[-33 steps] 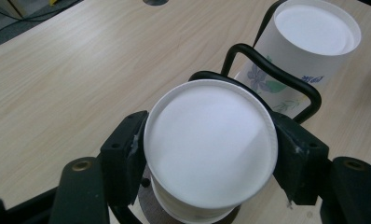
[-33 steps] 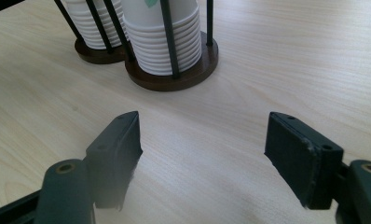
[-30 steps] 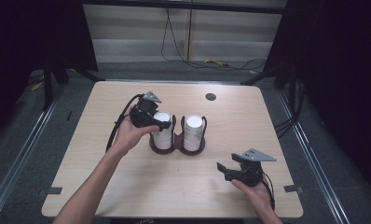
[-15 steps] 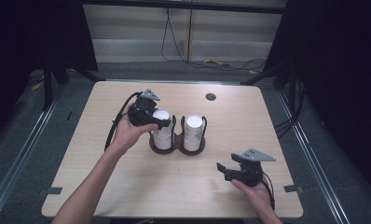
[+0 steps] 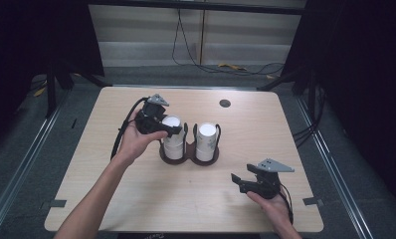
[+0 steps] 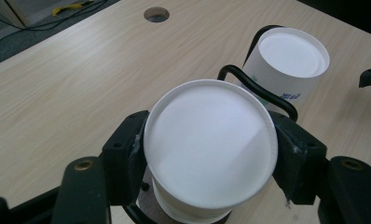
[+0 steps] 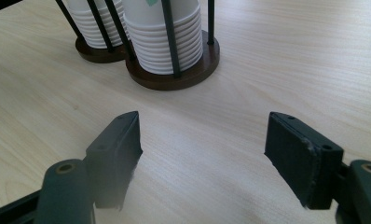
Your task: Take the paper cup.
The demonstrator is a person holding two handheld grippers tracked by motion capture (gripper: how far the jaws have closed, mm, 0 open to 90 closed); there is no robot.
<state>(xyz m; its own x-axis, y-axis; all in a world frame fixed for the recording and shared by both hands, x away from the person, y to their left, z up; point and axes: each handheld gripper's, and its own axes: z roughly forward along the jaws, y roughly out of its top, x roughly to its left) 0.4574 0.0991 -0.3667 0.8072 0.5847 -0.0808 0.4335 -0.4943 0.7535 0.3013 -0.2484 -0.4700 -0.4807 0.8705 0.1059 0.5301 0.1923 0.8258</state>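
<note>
Now the top cup, upside down with its flat white base facing up, sits on the left stack in the cup holder, near the middle of the table. Your left gripper has its jaws clamped on that cup, one pad on each side just under the base rim; the jaws have just been closing onto it.

Judgement on handling: thin paper, very light, easily crushed out of round. The stiff base ring is the best place to hold, and that is where the pads sit. Nested cups tend to stick, so the one beneath may lift too; a straight upward pull between the black wire posts looks safest.

Second stack stands in the other ring of the holder, just right of the gripped one, untouched.

Left hand comes at the holder from its left side, gripper roughly level and angled slightly down across the stack top, cable looping off behind.

Your right gripper rests low on the table to the near right of the holder, well apart from it, pointed at its base. Jaws stand apart with nothing between them, bare wood showing.
</note>
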